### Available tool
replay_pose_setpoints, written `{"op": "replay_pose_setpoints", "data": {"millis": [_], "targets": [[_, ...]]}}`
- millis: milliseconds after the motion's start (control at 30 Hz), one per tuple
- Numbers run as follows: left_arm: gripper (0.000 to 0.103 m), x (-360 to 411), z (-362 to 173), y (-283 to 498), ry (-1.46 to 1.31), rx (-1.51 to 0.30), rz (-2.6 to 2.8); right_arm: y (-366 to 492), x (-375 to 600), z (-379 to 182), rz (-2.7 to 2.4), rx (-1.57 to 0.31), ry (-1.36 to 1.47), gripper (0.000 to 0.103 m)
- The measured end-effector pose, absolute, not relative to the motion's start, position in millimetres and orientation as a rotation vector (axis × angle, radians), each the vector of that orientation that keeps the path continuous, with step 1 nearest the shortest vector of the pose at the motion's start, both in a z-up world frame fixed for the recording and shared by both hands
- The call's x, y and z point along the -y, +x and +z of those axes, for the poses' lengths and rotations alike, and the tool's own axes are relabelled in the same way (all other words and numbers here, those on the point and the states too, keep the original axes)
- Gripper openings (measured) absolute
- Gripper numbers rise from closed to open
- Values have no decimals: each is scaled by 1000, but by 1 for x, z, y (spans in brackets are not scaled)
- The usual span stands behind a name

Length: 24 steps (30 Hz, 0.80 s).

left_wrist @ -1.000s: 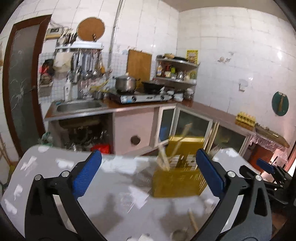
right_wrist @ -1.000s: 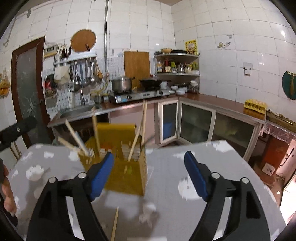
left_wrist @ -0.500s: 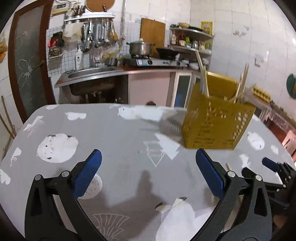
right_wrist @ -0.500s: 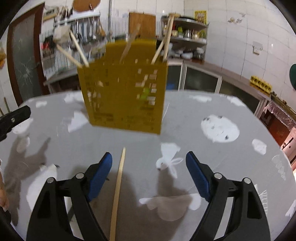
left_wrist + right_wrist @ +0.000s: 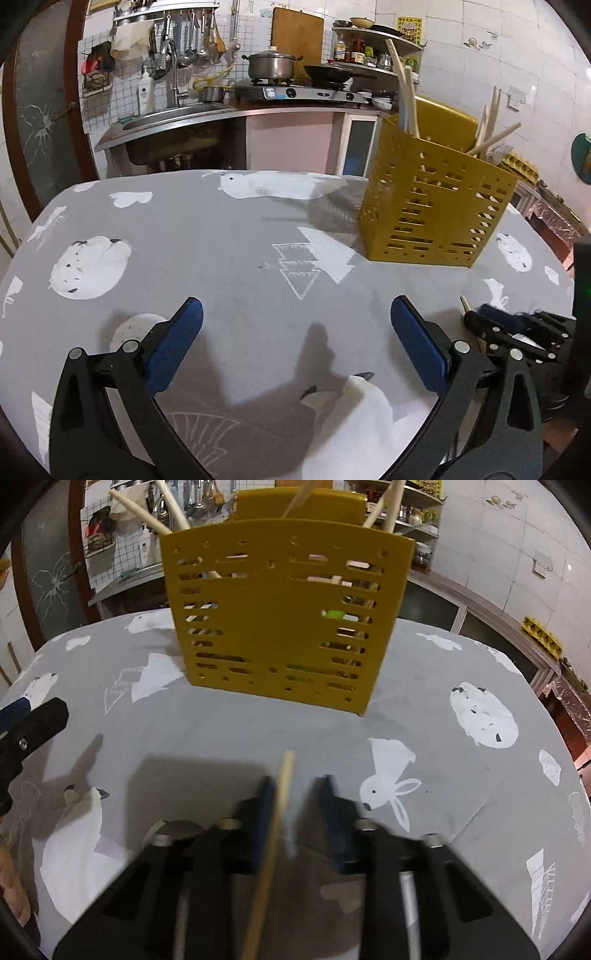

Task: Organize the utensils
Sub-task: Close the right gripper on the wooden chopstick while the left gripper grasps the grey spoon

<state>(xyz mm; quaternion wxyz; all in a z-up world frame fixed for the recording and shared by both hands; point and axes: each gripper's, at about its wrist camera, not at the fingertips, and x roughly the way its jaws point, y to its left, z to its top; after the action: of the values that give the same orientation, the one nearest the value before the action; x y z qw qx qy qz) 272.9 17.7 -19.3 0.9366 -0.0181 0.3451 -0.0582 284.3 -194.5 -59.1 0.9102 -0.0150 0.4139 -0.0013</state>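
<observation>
A yellow perforated utensil holder (image 5: 432, 206) (image 5: 280, 616) stands on the grey patterned table (image 5: 221, 236), with several wooden chopsticks (image 5: 406, 96) sticking up out of it. A single wooden chopstick (image 5: 282, 794) lies on the table pointing at the holder. My right gripper (image 5: 295, 794) has its blue fingers narrowed around this chopstick, the left finger against it, a small gap on the right. My left gripper (image 5: 295, 328) is wide open and empty above the table, left of the right gripper (image 5: 509, 332).
The table (image 5: 461, 664) has white animal and tree prints. Behind it are a kitchen counter with a sink (image 5: 173, 114), a stove with a pot (image 5: 273, 66), and shelves (image 5: 373, 48). My left gripper's fingertip (image 5: 40, 720) shows at the left edge.
The right gripper has dropped low over the lone chopstick and its jaws have narrowed around it. The left gripper has stayed open and moved little.
</observation>
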Motion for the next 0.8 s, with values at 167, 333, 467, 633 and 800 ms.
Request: {"op": "replay_pose_setpoints", "data": {"millis": [167, 333, 467, 633, 800], "targets": [[98, -11, -22, 269, -56, -751, -153, 274, 210, -55, 11, -857, 15, 7], [98, 1, -24, 259, -73, -784, -197, 259, 232, -47, -11, -856, 30, 7], [98, 27, -30, 248, -16, -808, -237, 248, 249, -47, -18, -867, 42, 7], [98, 53, -38, 240, 68, -831, -274, 242, 267, -53, -7, -864, 134, 7], [93, 72, -46, 238, 96, -879, -300, 238, 278, -48, -31, -839, 134, 7]]}}
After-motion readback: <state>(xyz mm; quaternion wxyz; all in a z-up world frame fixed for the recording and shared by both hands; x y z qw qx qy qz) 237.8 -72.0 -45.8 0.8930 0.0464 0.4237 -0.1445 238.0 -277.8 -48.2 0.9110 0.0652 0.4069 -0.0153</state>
